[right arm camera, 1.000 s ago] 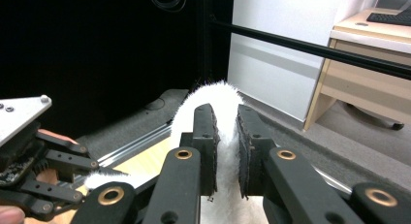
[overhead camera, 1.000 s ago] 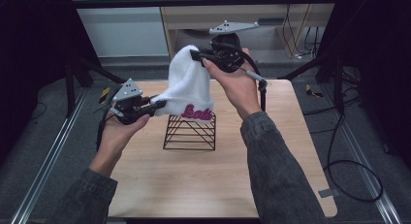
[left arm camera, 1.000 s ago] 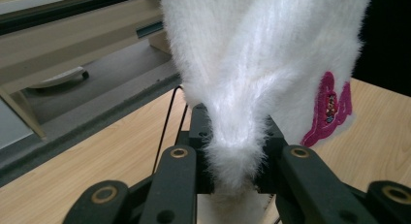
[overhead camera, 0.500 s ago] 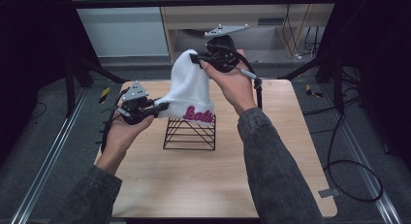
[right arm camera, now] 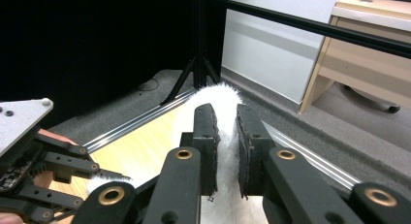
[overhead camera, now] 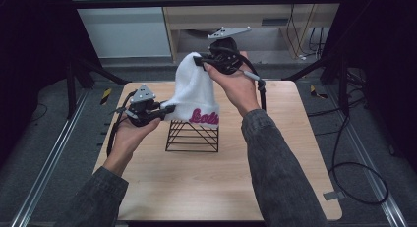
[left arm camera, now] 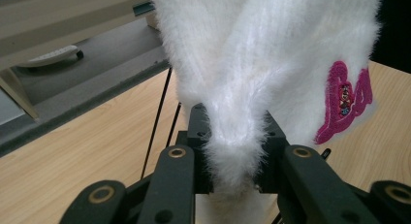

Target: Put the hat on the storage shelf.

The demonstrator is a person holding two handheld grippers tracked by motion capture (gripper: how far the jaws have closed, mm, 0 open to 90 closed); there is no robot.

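— Hanging over the wire stand [overhead camera: 193,135], the white hat [overhead camera: 195,92] is held off the counter [overhead camera: 196,187]; where does it lie with respect to each claw?

— It is stretched between them. Its crown is pinched by the right claw [overhead camera: 200,63] at the far, upper end, and its brim edge is pinched by the left claw [overhead camera: 167,109] at the near, lower left. The long axis of the hat is thus seen running steeply from the far top down toward the near left, with the pink lettering [overhead camera: 204,117] on the brim facing the near side.

— Are both claws pressed together on the fabric?

— Yes. In the left gripper view a fold of fluffy brim [left arm camera: 235,151] is squeezed between the pads of the left claw [left arm camera: 235,136]; in the right gripper view the crown [right arm camera: 225,132] is clamped in the right claw [right arm camera: 226,146].

— What does the coming move turn on?

— The open brim is judged to sit just above the top of the stand, slightly left of its middle. The left hand [overhead camera: 129,136] is nearer the stand and would guide the brim down over the wires.

— And the poses?

— The right forearm is raised and reached far over the stand, claw pointed left. The left hand is held low at the left, claw pointed right and level.
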